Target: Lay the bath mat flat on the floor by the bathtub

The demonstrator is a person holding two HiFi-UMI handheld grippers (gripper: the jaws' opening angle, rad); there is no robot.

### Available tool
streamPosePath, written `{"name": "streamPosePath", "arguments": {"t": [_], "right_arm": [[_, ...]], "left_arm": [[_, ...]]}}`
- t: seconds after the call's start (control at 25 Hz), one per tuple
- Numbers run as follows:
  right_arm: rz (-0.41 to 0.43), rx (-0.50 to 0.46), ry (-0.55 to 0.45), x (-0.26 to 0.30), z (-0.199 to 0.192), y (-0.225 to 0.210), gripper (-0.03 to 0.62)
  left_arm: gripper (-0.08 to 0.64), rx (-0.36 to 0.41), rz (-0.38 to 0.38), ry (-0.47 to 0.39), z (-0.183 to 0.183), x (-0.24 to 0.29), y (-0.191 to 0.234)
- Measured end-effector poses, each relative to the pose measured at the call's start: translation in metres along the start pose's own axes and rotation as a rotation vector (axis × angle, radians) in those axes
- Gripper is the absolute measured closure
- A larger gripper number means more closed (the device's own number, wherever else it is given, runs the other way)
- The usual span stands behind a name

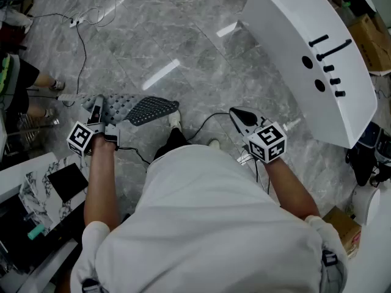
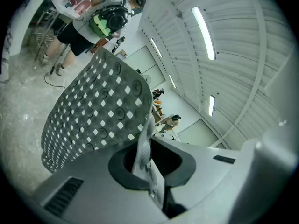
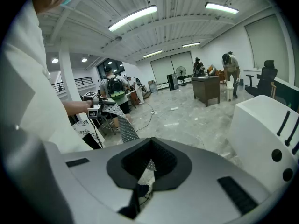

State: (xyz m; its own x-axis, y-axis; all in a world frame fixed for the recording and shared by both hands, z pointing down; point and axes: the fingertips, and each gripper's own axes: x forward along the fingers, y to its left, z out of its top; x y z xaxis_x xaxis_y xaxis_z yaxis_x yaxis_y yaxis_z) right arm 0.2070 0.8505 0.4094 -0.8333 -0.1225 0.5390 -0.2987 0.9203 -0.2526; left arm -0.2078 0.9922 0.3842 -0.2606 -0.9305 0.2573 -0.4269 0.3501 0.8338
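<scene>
My left gripper (image 1: 98, 107) is pinching the mat (image 1: 149, 110) aloft at mid-left; right gripper (image 1: 242, 119) is hanging closed, empty; laying it remains.

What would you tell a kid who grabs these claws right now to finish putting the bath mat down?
Left claw: shut on one edge of the bath mat. The mat hangs bent in the air and is not lying on the floor.
Right claw: looks shut with nothing in it, and it is apart from the mat.
Bathtub: the white tub is on the person's right, past the right claw.
Done: the mat is picked up.
Left to do: carry the mat over beside the tub, spread it flat on the floor, then let go.
</scene>
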Motion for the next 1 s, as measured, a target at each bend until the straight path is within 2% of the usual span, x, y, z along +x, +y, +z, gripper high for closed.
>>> {"name": "streamPosePath", "arguments": {"t": [0.16, 0.36, 0.56, 0.72, 0.8, 1.0], "right_arm": [[0.001, -0.039, -0.006, 0.057, 0.046, 0.004, 0.586], [-0.048, -0.069, -0.022, 0.116, 0.094, 0.002, 0.586], [-0.08, -0.048, -0.031, 0.155, 0.127, 0.003, 0.586], [-0.108, 0.022, -0.058, 0.167, 0.15, -0.019, 0.583], [-0.122, 0.052, -0.055, 0.174, 0.157, -0.036, 0.557], [-0.118, 0.087, -0.051, 0.207, 0.176, -0.085, 0.541]], "left_arm": [[0.532, -0.015, -0.052, 0.09, 0.003, 0.045, -0.007], [0.532, -0.027, -0.155, 0.173, 0.013, 0.1, -0.022], [0.532, -0.012, -0.255, 0.262, 0.021, 0.158, -0.049], [0.532, 0.042, -0.267, 0.315, 0.024, 0.208, -0.07], [0.532, 0.07, -0.257, 0.338, 0.024, 0.232, -0.079], [0.532, 0.086, -0.24, 0.364, 0.035, 0.296, -0.089]]}}
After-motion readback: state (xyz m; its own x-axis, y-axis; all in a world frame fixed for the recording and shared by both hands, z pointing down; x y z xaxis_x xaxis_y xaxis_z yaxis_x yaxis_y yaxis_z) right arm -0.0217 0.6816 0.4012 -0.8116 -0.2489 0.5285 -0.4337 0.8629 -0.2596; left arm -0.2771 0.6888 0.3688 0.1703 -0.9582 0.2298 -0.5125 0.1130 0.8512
